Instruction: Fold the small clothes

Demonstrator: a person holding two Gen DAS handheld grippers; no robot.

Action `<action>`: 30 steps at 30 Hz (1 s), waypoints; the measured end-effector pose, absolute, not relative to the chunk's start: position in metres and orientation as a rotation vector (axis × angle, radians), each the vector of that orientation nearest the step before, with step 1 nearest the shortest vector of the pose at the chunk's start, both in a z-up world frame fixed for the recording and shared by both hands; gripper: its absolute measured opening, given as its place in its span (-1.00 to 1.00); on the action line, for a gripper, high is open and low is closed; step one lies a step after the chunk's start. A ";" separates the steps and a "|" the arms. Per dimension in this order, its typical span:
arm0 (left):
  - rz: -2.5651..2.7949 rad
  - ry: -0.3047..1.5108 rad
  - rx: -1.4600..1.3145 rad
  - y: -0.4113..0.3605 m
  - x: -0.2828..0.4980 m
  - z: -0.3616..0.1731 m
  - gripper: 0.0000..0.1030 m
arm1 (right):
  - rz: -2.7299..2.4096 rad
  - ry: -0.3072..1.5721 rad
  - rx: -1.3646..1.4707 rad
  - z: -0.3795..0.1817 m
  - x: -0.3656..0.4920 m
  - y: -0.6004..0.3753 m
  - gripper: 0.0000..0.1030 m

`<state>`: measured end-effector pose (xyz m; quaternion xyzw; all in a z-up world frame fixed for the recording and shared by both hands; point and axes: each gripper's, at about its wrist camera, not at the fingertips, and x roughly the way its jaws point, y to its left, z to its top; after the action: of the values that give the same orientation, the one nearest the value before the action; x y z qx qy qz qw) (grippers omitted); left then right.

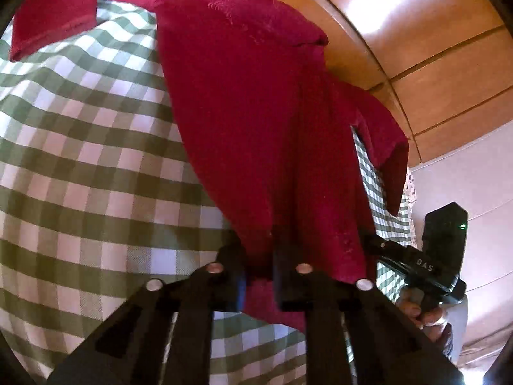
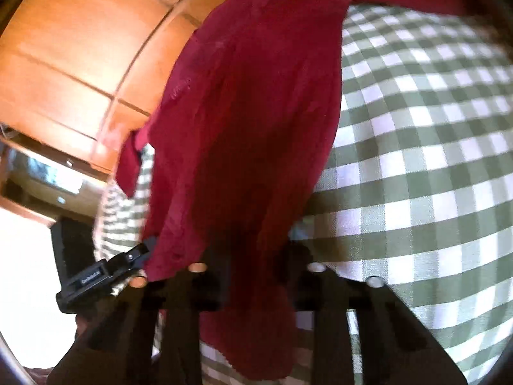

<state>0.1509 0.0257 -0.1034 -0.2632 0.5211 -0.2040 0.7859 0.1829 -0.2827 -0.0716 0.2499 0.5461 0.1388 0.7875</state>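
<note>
A small dark red garment point(image 1: 256, 112) lies stretched over a green and white checked cloth point(image 1: 96, 160). One sleeve point(image 1: 54, 16) lies at the far left and another point(image 1: 384, 134) reaches the cloth's right edge. My left gripper point(image 1: 259, 266) is shut on the garment's near hem. The right gripper's black body point(image 1: 442, 243), held by a hand point(image 1: 426, 314), sits at the right. In the right wrist view, the red garment point(image 2: 250, 112) runs away over the checked cloth point(image 2: 416, 160), with my right gripper point(image 2: 259, 272) shut on its near edge. The left gripper's body point(image 2: 93, 276) shows at the left.
Orange-brown wooden panels point(image 1: 433, 64) lie beyond the cloth's edge, also seen as wooden panels point(image 2: 64, 64) in the right wrist view. A pale surface point(image 1: 465, 186) fills the right side. A bright white area point(image 2: 25, 272) sits low on the left.
</note>
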 end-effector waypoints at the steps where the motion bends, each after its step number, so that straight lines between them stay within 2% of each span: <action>1: -0.443 1.110 -0.578 0.029 0.149 -0.098 -0.84 | 0.289 1.159 0.522 -0.063 0.180 -0.286 -0.83; 9: -0.455 0.969 -0.636 0.106 0.116 -0.029 -0.87 | 0.266 0.950 0.378 0.033 0.122 -0.332 -0.86; 12: -0.425 0.955 -0.616 0.137 0.089 -0.012 -0.87 | 0.254 0.953 0.311 0.046 0.095 -0.335 -0.87; 17: -0.318 1.033 -0.584 0.174 0.044 -0.042 -0.87 | 0.198 1.089 0.279 0.004 0.053 -0.350 -0.87; 21: -0.230 1.149 -0.514 0.163 0.035 -0.087 -0.83 | 0.137 1.214 0.219 -0.050 0.042 -0.342 -0.87; 25: -0.136 1.169 -0.452 0.160 0.033 -0.105 -0.56 | 0.111 1.230 0.113 -0.056 0.049 -0.328 -0.83; 26: -0.128 1.149 -0.460 0.165 0.032 -0.102 -0.46 | 0.112 1.224 0.099 -0.052 0.052 -0.329 -0.71; 28: -0.079 1.096 -0.466 0.183 0.030 -0.090 -0.30 | 0.061 1.167 0.079 -0.039 0.058 -0.331 0.19; 29: -0.050 1.078 -0.478 0.192 0.032 -0.086 -0.29 | 0.052 1.137 0.087 -0.036 0.061 -0.330 0.29; 30: -0.015 1.056 -0.507 0.206 0.036 -0.082 -0.28 | 0.070 1.103 0.109 -0.031 0.067 -0.328 0.30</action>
<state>0.0360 0.2057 -0.0820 -0.2391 0.4984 -0.0070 0.8333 0.0667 -0.3276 -0.0311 0.0519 0.5237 0.0333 0.8497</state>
